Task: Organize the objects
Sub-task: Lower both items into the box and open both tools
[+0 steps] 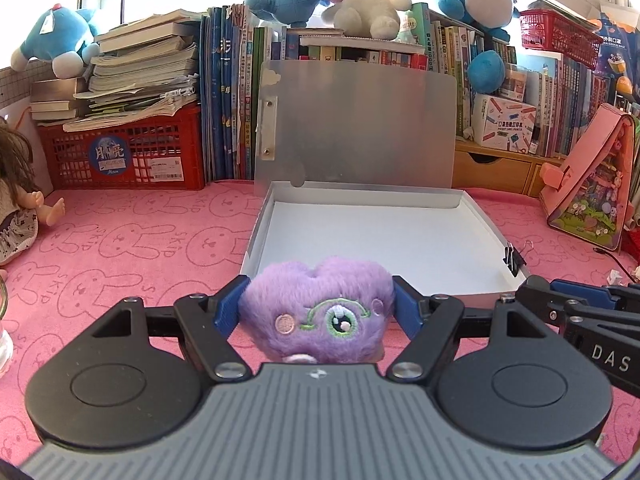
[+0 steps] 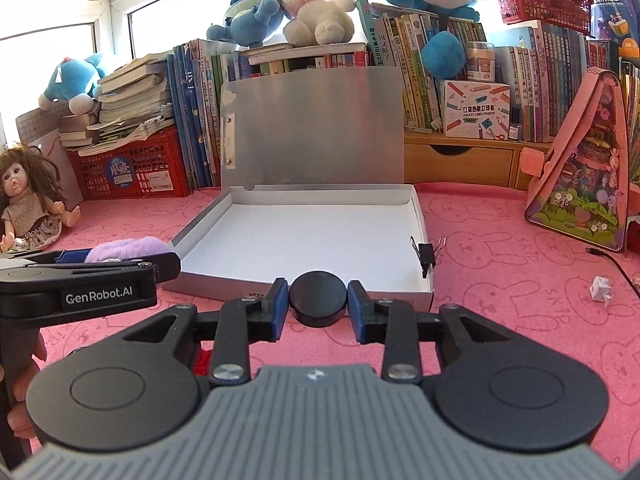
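Between the blue fingers of the left gripper (image 1: 318, 310) sits a fluffy purple toy (image 1: 320, 316), squeezed tight. Beside it, the right gripper (image 2: 318, 300) pinches a round black puck (image 2: 318, 298). Both hang just before the open white box (image 2: 304, 236) on the pink cloth (image 2: 500, 272).

Your left wrist camera sits just behind the left gripper (image 1: 318, 312) and looks forward and slightly down, close above the pink mat (image 1: 120, 248), toward the open box (image 1: 380, 236). Your right wrist camera looks the same way from behind the right gripper (image 2: 318, 300), a little further right. Both views share the box, the bookshelf (image 2: 440, 80) and the mat.
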Action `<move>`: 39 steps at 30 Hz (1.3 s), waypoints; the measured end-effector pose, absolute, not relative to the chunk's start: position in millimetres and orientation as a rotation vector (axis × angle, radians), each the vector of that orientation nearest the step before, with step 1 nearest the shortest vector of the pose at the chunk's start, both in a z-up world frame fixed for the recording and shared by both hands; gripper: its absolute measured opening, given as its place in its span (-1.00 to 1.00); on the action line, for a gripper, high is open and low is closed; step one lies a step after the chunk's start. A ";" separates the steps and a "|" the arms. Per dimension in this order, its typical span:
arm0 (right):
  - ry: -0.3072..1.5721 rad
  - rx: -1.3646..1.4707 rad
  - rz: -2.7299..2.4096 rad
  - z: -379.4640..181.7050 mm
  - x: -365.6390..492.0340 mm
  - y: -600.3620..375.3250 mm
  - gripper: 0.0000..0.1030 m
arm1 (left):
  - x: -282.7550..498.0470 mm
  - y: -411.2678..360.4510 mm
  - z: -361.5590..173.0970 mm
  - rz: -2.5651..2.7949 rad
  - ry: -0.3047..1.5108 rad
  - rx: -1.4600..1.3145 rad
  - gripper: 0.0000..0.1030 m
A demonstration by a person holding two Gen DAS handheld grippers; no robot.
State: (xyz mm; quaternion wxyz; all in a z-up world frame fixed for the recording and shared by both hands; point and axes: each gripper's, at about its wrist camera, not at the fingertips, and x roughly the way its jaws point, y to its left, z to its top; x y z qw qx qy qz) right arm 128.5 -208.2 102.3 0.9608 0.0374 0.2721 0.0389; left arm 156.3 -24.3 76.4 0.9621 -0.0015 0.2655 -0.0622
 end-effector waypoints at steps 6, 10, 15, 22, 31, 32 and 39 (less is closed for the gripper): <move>0.612 0.113 0.064 92.4 159.8 -221.3 -0.27 | 186.0 -25.8 74.5 -0.135 0.552 -0.015 0.52; 0.645 0.130 0.062 87.6 182.0 -230.1 -0.27 | 209.7 -28.2 72.0 -0.155 0.575 -0.014 0.53; 0.697 0.189 0.063 83.6 216.5 -245.1 -0.27 | 243.5 -28.8 67.5 -0.163 0.617 -0.027 0.52; 0.761 0.271 0.058 70.8 252.4 -256.3 -0.27 | 280.6 -35.3 53.4 -0.156 0.691 -0.025 0.53; 0.795 0.205 0.062 60.0 262.4 -241.4 -0.25 | 297.5 -39.4 35.1 -0.148 0.738 0.013 0.53; 0.797 0.202 0.062 59.4 262.7 -240.6 -0.24 | 298.2 -39.1 33.2 -0.151 0.743 0.011 0.53; 0.786 0.183 0.048 60.3 260.0 -238.5 0.26 | 296.9 -34.4 34.9 -0.160 0.732 -0.019 0.73</move>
